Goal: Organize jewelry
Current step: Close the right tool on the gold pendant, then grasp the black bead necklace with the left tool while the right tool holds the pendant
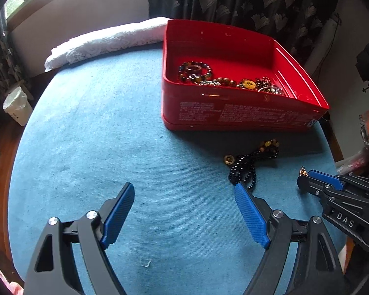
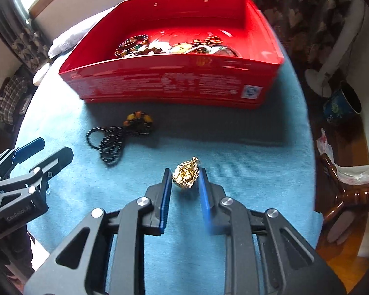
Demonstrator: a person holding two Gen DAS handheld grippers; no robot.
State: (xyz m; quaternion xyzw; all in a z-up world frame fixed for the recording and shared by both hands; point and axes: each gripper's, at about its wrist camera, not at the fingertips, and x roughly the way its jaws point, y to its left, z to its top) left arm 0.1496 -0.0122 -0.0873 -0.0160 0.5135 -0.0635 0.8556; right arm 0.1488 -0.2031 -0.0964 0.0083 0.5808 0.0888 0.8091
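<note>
The right tool [image 2: 184, 172] pinches a gold pendant [image 2: 186, 175] above the blue tabletop [image 2: 246, 167] near the red box [image 2: 169, 83], while the left tool [image 1: 184, 191] is wide open and holds nothing

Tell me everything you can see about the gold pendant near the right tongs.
The gold pendant is a small teardrop-shaped piece, shiny gold-coloured metal by its look, with a beaded rim and a tiny loop on top. It sits over the blue cloth between the two fingers of the right tongs; whether they grip it cannot be told.
</note>
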